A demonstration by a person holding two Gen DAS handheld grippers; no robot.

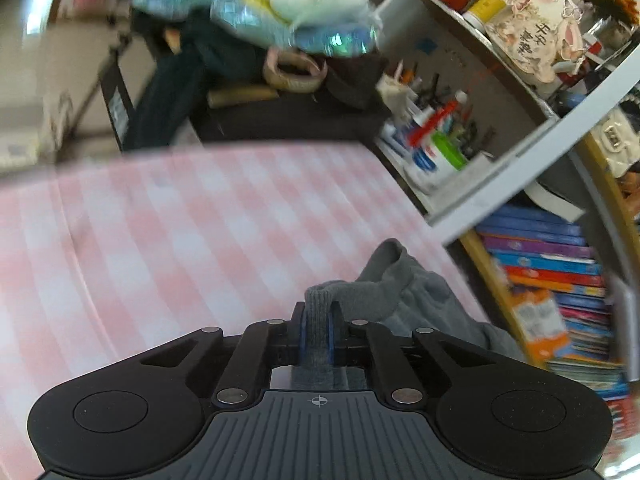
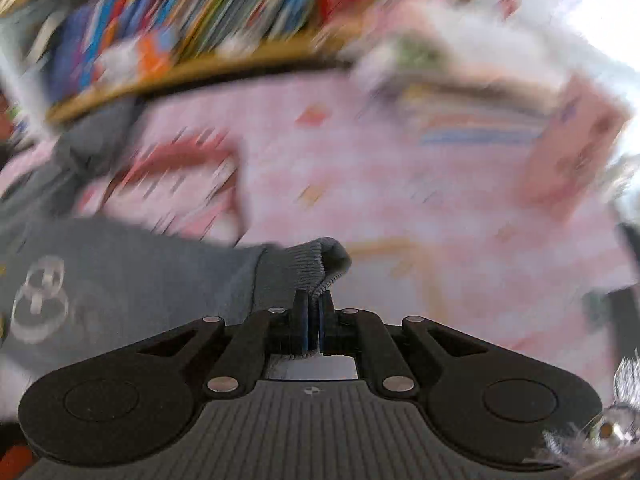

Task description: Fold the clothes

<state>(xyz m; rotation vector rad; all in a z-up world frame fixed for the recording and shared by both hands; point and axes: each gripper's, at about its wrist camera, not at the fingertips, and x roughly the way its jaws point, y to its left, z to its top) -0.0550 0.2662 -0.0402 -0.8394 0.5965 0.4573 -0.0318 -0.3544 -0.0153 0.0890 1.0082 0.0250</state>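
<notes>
From the left wrist view, the left gripper (image 1: pixel 318 320) is pinching a ribbed grey cuff between its closed fingers. The rest of the grey garment (image 1: pixel 424 300) is trailing off toward two o'clock, bunching on the pink checked cloth (image 1: pixel 180 220) that is covering the bench. A shelf of stacked books (image 1: pixel 560 280) is standing at three o'clock, and a heap of soft toys (image 1: pixel 312 4) is sitting up at twelve.

From the right wrist view, heavily blurred, the right gripper (image 2: pixel 315 320) is clamping another ribbed edge of the grey garment (image 2: pixel 140 276), which is stretching away to nine o'clock with a pale printed mark on it. Pink checked cloth (image 2: pixel 460 240) is lying beyond, with rows of books (image 2: pixel 180 12) at eleven o'clock.
</notes>
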